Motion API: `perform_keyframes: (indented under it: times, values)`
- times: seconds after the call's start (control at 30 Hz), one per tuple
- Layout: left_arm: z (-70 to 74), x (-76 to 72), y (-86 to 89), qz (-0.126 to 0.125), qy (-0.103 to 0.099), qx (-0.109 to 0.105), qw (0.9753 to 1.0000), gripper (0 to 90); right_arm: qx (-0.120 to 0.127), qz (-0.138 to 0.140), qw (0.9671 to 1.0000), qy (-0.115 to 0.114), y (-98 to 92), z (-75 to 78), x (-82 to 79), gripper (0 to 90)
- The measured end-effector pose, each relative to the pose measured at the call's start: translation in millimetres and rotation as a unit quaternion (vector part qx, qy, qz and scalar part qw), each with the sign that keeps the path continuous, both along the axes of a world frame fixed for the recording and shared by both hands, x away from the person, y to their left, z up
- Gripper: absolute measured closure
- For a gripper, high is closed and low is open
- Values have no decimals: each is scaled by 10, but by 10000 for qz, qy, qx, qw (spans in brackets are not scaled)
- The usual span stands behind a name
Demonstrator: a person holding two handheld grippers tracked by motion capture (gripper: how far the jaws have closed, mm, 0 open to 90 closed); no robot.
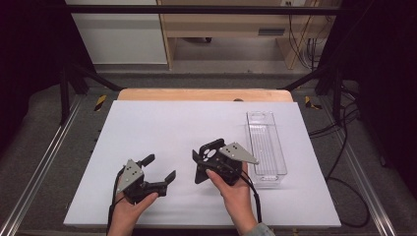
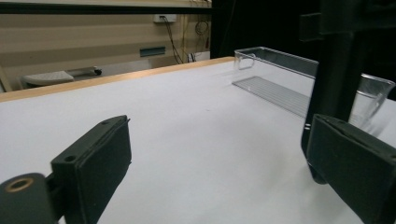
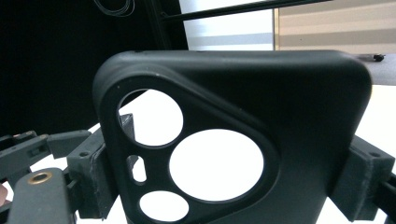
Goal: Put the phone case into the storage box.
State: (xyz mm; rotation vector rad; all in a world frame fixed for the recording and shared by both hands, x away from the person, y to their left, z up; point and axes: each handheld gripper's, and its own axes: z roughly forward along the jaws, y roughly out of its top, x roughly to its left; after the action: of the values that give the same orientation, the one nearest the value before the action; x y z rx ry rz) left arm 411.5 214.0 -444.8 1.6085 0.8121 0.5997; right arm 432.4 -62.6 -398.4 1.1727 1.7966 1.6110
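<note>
High view: my right hand-held gripper (image 1: 209,164) is clamped on a black phone case (image 1: 207,160), held upright just above the white counter (image 1: 162,132), a little right of centre and near the front. My left hand-held gripper (image 1: 160,169) sits to its left, apart from it, jaws spread wide with nothing between them. A clear plastic bin (image 1: 266,142) lies lengthwise along the counter's right side, just beside the right hand-held gripper; nothing is visible inside it.

Left gripper view: both pads (image 2: 95,163) stand far apart over bare counter (image 2: 196,140). The clear bin (image 2: 275,74) shows a ribbed floor with no contents. A dark upright (image 2: 334,79) cuts across its near end; I cannot tell whether this is the case or part of the other gripper.

Right gripper view: the phone case (image 3: 280,116) sits gripped at both edges between the jaws, camera cut-outs toward the lens. Its lower end is cut off by the frame, and it hides most of the counter behind.
</note>
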Motion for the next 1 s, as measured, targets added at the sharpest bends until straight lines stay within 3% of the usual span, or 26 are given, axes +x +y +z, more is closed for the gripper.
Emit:
perform_keyframes:
  times: [0.43, 0.57, 1.0]
  values:
    - [13, 82, 294, 354, -170, 21, 9992, 34, -16, -37, 10000, 6, -34, -3, 13, 136]
    - [13, 101, 386, 433, -125, -46, 9990, 33, 2, -66, 10000, 3, -52, 2, 15, 136]
    - [-21, 136, 502, 662, -240, 206, 9973, 30, 0, -238, 9997, -37, -162, 48, 47, 136]
